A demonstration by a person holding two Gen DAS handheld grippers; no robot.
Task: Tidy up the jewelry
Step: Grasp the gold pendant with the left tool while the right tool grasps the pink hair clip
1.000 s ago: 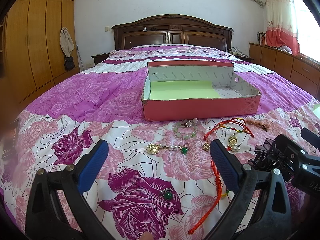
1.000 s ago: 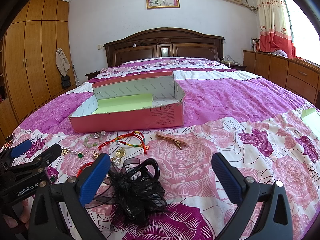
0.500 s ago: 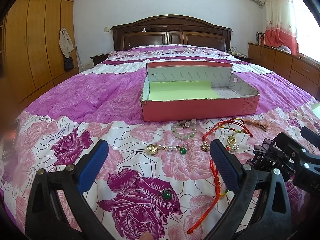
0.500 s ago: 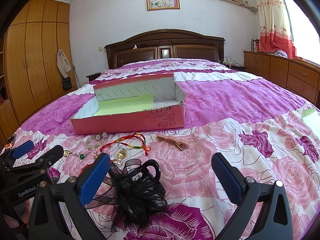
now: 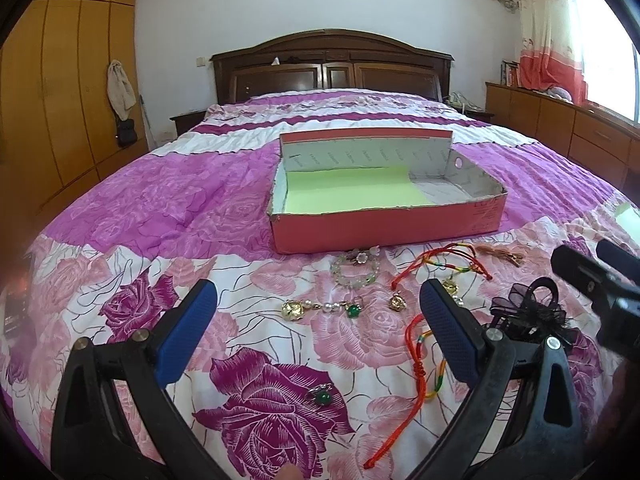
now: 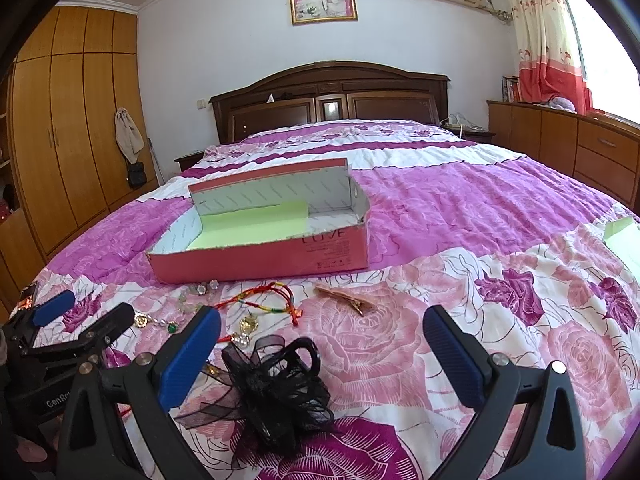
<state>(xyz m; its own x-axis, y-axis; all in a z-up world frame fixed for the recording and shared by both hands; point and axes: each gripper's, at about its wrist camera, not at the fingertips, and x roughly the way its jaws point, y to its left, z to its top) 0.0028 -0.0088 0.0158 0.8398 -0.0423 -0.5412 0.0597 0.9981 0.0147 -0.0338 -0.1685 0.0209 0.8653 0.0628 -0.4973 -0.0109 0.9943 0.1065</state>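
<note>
A pink open box (image 5: 384, 228) with a green floor stands on the bed; it also shows in the right wrist view (image 6: 260, 258). Jewelry lies in front of it: a gold-and-pearl chain (image 5: 320, 307), a pale bead bracelet (image 5: 354, 270), a red cord bracelet (image 5: 444, 262), a long red cord (image 5: 416, 364), a green ring (image 5: 320, 394), a gold hair clip (image 6: 346, 300). A black lace hair claw (image 6: 276, 388) lies between the right gripper's fingers. My left gripper (image 5: 316, 336) is open and empty above the quilt. My right gripper (image 6: 320, 354) is open.
The flowered quilt (image 6: 480, 208) covers the whole bed. A wooden headboard (image 5: 332, 64) stands at the far end, wardrobes (image 5: 60, 92) on the left, low cabinets (image 6: 568, 144) on the right. A pale green card (image 6: 624, 240) lies at the right edge.
Both grippers have tilted down and edged forward slightly; the box and jewelry sit a little higher in both views. Nothing was picked up.
</note>
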